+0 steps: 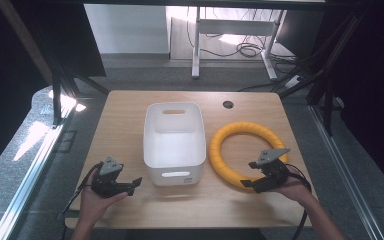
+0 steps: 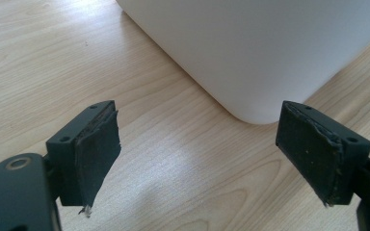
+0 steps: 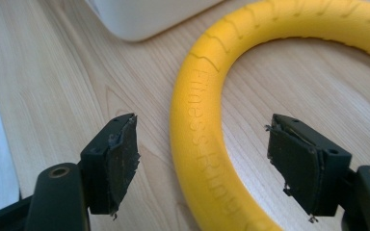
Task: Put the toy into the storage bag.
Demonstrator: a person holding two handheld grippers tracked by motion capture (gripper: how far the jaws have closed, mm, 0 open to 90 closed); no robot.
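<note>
Light wood-grain bench (image 1: 125, 107), rectangular with rounded corners, a small dark grommet hole (image 1: 228, 104) near its far edge. White plastic bin (image 1: 174, 142) stands upright at bench centre, open top, slot handle cut into each short wall, nothing visible inside. Yellow fitness ring (image 1: 245, 154) lies flat on the bench just to the right of the bin, apart from it; the right gripper view reads raised lettering "Fitness Ring" along its foam surface (image 3: 200, 139), plus ribbed grooves around the band. Left tongs (image 1: 130, 186) held in the person's left hand (image 1: 96, 202) at the near left of the bench, pointed toward the bin's near left corner; in the left gripper view (image 2: 197, 159) the jaws stand spread wide, nothing between them, the bin's rounded corner (image 2: 255, 62) just ahead, not touching. Right tongs (image 1: 252, 175) held in the right hand (image 1: 294, 189) at the near right, over the ring's near arc; in the right gripper view (image 3: 202, 163) the jaws are spread wide with the ring's band running between them, pads (image 3: 123, 161) clear of the foam on both sides. Pad rubber is frayed at the edges on both tongs. Cables trail from each gripper toward the near edge.
</note>
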